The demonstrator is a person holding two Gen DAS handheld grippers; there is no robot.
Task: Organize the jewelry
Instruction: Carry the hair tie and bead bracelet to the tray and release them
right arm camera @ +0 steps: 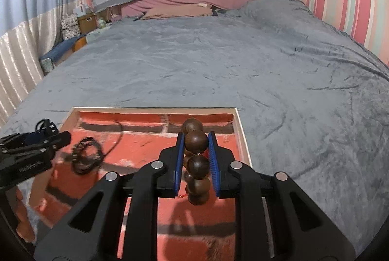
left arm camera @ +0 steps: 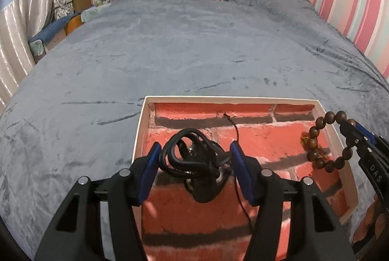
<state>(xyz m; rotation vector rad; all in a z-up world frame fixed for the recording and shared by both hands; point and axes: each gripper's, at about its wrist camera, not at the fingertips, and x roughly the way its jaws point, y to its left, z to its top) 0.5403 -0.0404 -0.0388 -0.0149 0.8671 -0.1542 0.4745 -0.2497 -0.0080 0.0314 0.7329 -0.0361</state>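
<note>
Right now, jaw by jaw:
Left jaws: the left gripper (left arm camera: 195, 169) stands spread wide, with the black cord necklace (left arm camera: 194, 163) in the gap between the pads, gripped by neither.
Right jaws: the right gripper (right arm camera: 196, 158) is clenched on the wooden bead bracelet (right arm camera: 196, 161), which hangs over the box.
Beneath both: a shallow white box (left arm camera: 143, 122) lined with brick-pattern paper, on the grey bed blanket (left arm camera: 170, 49).
Handling, cord: light, limp, probably tangle-prone; best pinched at the bunched loops.
Handling, beads: hard, smooth, likely to roll; squeeze across one bead.
</note>
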